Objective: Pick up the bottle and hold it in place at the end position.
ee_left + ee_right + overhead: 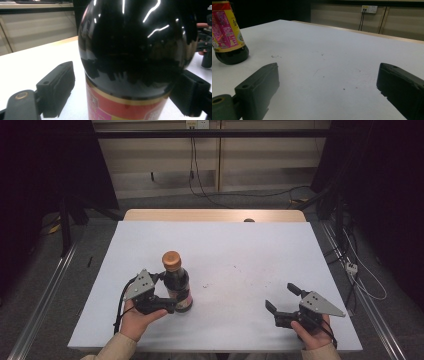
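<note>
The bottle (176, 282) stands upright on the left half of the white table (240, 250), dark glass with an orange cap (171, 259) and a red and yellow label low on its body. Its long axis runs straight up, so I read the grip as a sideways clasp around the belly.

My left gripper (165, 292) is right at it. In the left gripper view the bottle (132, 55) sits squarely between the jaws, the far one looks to be against the glass at the right, while the near one still shows a strip of table between pad and bottle. So the jaws are partly closed around it but not yet clamped; I would not call it held.

My right gripper (285, 297) rests well apart on the right side of the table, jaws spread wide with nothing between them. From its view the bottle (228, 32) lies far off to the left.

The left hand is plainly the nearer one. I judge the next move needs only a squeeze, kept level so the bottle stays standing.
</note>
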Demonstrator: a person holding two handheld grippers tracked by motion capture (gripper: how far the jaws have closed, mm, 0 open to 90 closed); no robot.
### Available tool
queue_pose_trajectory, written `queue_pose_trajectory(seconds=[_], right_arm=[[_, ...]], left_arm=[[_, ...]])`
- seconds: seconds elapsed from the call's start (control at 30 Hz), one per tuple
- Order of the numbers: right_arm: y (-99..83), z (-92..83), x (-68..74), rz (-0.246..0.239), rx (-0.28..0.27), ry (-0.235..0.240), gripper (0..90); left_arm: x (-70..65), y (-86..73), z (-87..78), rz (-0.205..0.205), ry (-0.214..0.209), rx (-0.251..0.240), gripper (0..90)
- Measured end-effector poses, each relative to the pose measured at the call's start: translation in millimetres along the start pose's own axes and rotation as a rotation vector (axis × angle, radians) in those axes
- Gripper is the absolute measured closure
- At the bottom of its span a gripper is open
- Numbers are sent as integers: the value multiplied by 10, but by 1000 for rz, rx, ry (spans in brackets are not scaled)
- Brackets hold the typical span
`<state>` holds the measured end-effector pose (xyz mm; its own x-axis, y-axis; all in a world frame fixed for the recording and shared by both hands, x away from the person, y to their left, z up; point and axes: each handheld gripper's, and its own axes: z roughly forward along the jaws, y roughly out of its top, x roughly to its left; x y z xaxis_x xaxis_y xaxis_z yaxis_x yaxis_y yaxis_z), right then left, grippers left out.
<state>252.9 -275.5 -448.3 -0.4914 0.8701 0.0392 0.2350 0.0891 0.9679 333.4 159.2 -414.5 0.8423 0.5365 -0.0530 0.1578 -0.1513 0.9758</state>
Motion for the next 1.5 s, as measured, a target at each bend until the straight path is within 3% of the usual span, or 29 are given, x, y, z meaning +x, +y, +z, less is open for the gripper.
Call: queue_pose_trajectory(seconds=[0.43, 0.63, 1.17, 1.4, 1.5], right_arm=[[0, 0, -3, 1, -3, -3, 45], [0, -2, -5, 1, -2, -6, 45], [2, 1, -5, 1, -4, -7, 44], [12, -2, 2, -3, -15, -6, 45], [12, -5, 2, -3, -16, -7, 45]], left_arm=[[-47, 19, 70, 20, 13, 4, 221], [-59, 35, 81, 19, -2, 6, 293], [-40, 92, 104, 27, -7, 34, 304], [-46, 153, 190, 50, -7, 50, 305], [-34, 169, 212, 39, -8, 43, 305]])
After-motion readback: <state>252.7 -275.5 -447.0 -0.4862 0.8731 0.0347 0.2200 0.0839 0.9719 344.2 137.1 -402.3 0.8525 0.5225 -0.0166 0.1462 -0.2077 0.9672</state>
